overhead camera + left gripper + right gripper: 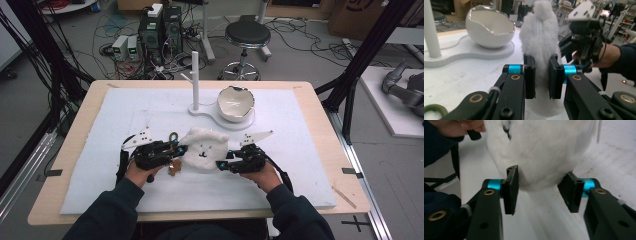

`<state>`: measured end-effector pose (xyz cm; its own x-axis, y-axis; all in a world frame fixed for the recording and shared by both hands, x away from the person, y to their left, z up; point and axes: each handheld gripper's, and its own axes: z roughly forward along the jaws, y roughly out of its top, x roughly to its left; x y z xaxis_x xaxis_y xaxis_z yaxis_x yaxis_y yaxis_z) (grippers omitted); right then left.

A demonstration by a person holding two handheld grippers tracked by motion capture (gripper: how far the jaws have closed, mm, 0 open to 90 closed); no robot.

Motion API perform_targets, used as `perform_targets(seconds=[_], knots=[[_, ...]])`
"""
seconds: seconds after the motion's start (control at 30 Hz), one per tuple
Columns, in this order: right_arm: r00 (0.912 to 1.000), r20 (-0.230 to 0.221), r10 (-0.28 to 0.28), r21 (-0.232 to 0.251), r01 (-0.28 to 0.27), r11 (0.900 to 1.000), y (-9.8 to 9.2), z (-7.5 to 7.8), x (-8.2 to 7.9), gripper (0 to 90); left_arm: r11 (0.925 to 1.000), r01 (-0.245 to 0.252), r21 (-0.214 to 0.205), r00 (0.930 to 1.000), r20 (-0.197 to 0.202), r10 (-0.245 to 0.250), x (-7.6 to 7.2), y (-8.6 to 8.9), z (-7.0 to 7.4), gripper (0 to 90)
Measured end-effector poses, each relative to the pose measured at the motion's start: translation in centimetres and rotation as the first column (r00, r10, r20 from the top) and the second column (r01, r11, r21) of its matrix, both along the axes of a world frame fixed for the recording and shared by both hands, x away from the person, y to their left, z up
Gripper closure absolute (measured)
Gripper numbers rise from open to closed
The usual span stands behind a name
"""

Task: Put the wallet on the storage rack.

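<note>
A white fluffy plush pouch (204, 147) with a small stitched face lies in the middle of the white mat. In the left gripper view its zipper edge (540, 37) stands upright between my jaws. My left gripper (181, 149) (541, 75) is shut on the pouch's left side, its pads pressed into the fur. My right gripper (221, 164) (539, 190) straddles the pouch's right lower edge (541, 152). There the fur fills the gap and touches both pads. A green ring (173, 136) and a brown charm (174, 168) lie by the left gripper.
A cracked-egg-shaped white bowl (235, 103) and a white upright post (195, 80) share a base just behind the pouch. The white mat (100, 150) covers a wooden table. A stool (246, 35) and computers (160, 30) stand on the floor beyond.
</note>
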<state>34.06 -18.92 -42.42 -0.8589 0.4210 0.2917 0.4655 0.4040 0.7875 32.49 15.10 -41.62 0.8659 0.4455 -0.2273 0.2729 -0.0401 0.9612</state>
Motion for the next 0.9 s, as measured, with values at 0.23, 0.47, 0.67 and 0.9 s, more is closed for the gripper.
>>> perform_targets(seconds=[0.23,0.47,0.67,0.9], knots=[[0.9962,0.069,-0.054,0.109,0.046,0.9929,-1.7,1.4,-0.1,75.2,0.9884,0.048,0.144,0.9954,-0.089,-0.035,0.2,-0.8,-1.1,76.9],[0.9919,0.115,-0.053,0.101,0.041,0.994,-1.7,1.7,-0.4,78.9,0.9858,0.038,0.164,0.9963,-0.082,-0.025,0.2,-0.9,-1.0,75.8],[0.9824,0.167,-0.083,0.086,0.069,0.9939,-2.2,2.2,-0.6,80.3,0.9801,-0.03,0.196,0.9944,-0.094,0.049,0.4,-0.7,-1.0,45.4],[0.9733,0.198,-0.116,0.082,0.101,0.9915,-3.1,2.8,-0.5,80.2,0.974,-0.149,0.17,0.9859,-0.05,0.16,0.8,1.6,-0.7,35.6]])
